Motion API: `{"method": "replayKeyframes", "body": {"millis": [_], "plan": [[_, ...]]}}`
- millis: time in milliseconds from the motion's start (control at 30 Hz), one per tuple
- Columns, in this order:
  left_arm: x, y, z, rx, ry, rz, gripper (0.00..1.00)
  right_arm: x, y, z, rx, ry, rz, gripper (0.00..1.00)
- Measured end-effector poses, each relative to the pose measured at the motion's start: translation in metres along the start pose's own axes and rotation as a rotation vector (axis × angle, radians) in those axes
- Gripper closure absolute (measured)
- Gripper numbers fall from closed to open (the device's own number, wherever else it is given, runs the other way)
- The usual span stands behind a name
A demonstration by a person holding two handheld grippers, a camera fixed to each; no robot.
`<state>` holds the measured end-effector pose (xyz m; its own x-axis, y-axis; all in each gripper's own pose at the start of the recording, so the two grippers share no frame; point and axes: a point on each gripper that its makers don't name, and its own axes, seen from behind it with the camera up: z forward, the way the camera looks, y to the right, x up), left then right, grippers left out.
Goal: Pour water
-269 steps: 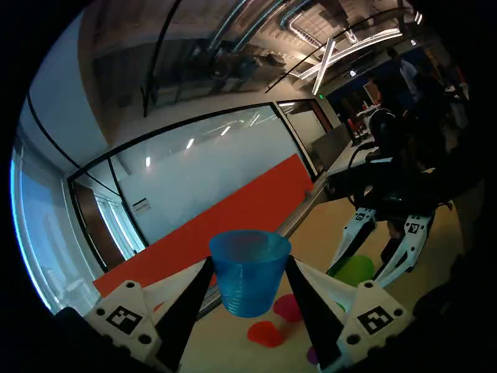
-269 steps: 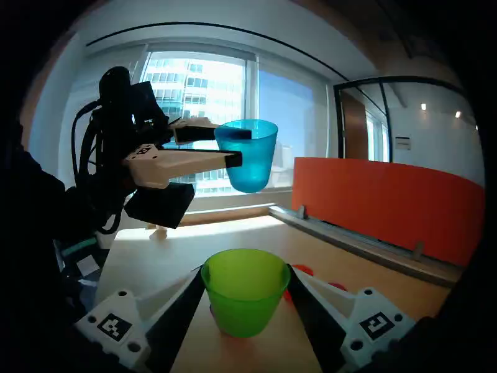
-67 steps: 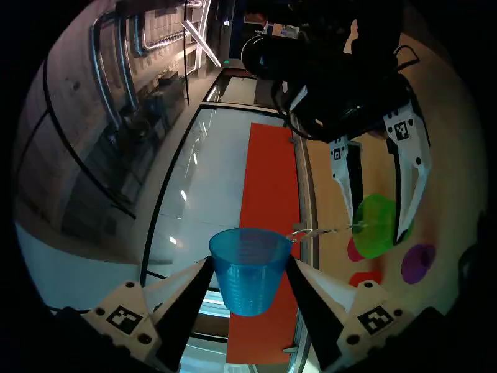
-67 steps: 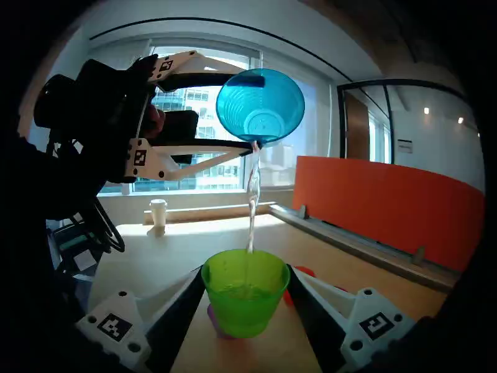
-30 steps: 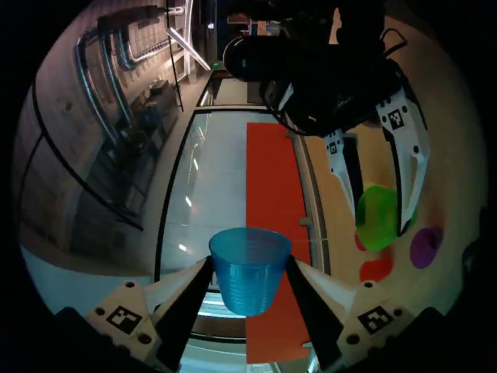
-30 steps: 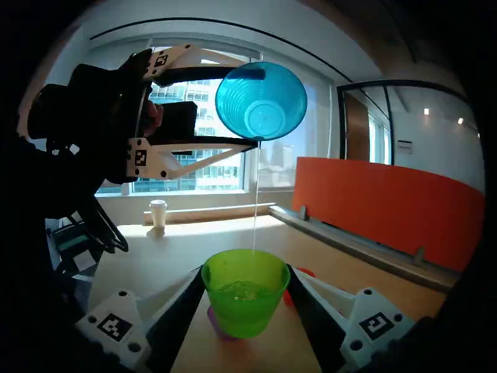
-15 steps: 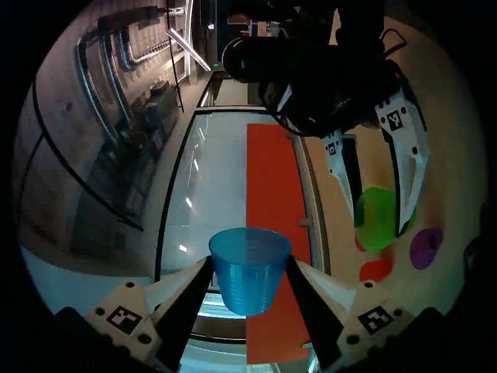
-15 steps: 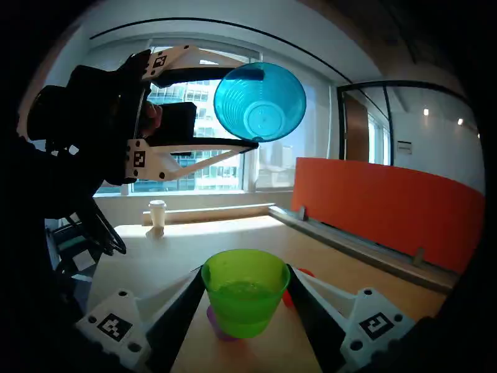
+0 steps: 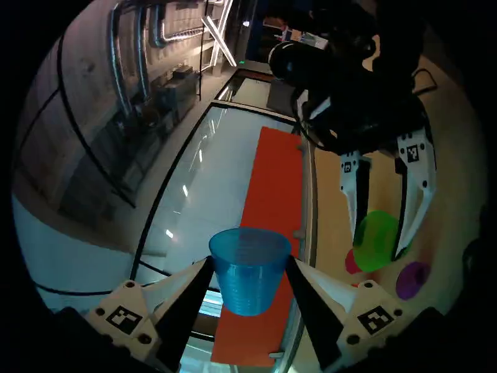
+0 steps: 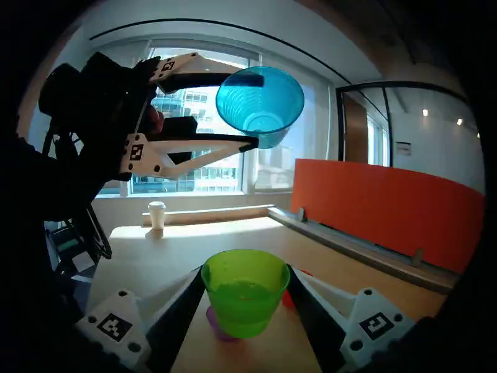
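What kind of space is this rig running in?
Most likely an open-plan office, high up in a city building. Cues: a wide window with towers outside, a long wooden desk backed by an orange divider panel, and a glass partition wall under exposed ceiling pipes.

The left claw [image 9: 250, 264] pinches a blue cup [image 9: 250, 283] between both fingers. Farther off, the right claw [image 9: 380, 248] clasps a green cup [image 9: 374, 239] beside a purple disc [image 9: 413, 280] on the surface [image 9: 329, 211].
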<state>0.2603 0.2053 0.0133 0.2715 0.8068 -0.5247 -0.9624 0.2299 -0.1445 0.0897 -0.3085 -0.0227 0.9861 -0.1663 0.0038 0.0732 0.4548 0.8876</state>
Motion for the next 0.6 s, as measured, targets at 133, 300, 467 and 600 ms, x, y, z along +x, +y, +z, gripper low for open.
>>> {"method": "replayKeyframes", "body": {"millis": [133,300,467,600], "plan": [[-0.002,-0.006,0.003,0.004,0.006,-0.113,0.16,0.001,0.001,-0.001,-0.003,0.003,0.002,0.08],[-0.010,-0.003,0.004,-0.003,0.004,-0.282,0.16,0.002,0.003,-0.002,-0.008,0.005,0.004,0.08],[-0.016,0.000,0.005,-0.023,0.004,-0.482,0.16,0.004,0.004,-0.003,-0.013,0.010,0.005,0.08],[-0.021,-0.004,0.007,-0.026,0.019,-0.619,0.16,0.004,0.006,-0.004,-0.017,0.013,0.008,0.08]]}}
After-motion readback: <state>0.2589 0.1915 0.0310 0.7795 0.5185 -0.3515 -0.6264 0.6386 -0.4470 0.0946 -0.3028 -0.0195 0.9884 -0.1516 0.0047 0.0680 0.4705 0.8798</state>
